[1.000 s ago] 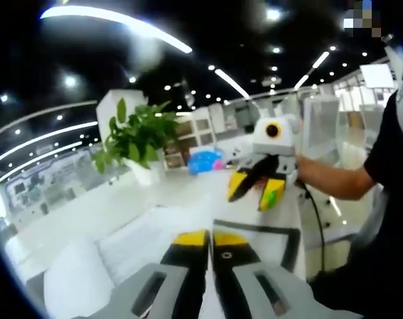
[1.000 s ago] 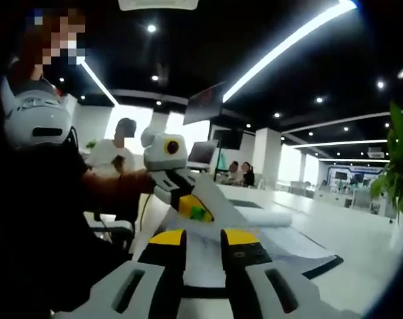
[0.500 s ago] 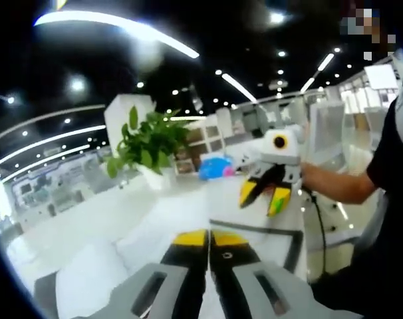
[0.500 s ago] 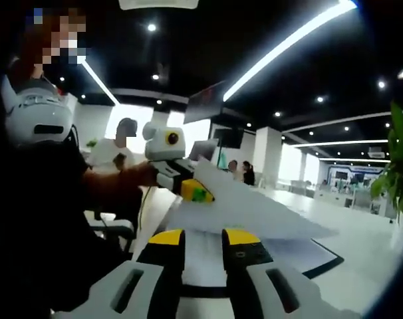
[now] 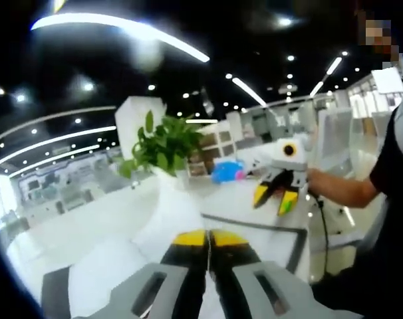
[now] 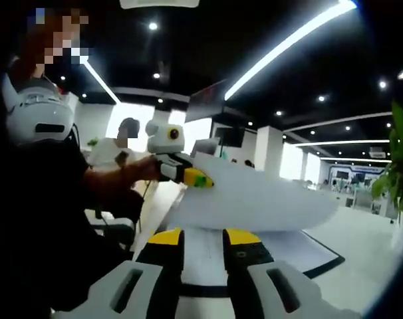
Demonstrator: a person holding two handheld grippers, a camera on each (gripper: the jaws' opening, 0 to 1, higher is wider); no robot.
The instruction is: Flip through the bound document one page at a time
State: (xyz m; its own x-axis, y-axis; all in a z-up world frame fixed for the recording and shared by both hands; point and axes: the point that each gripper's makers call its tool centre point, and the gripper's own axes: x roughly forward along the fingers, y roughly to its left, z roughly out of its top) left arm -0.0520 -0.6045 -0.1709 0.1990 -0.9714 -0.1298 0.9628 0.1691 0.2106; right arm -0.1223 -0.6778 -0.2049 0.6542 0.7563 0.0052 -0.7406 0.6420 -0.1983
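At the left tongs (image 5: pixel 208 239), jaws are pressed together, clamped on the edge of one white page (image 6: pixel 255 199). From the right gripper view I see that page lifted clear of the stack, curving over it like a sail, with the yellow and green tips pinching its near corner.

Right tongs (image 6: pixel 203 240): jaws apart, a clear gap between them, gripping nothing. They sit low over the near edge of the bound document (image 6: pixel 288 242).

Document lies open and flat on the white table (image 6: pixel 361 239), with a dark border showing around it.

Further out, a leafy plant (image 5: pixel 163 143) in a white pot stands on the table beyond the document. The operator's forearm (image 5: pixel 338 187) reaches in from the right of the left gripper view, behind the right tongs.
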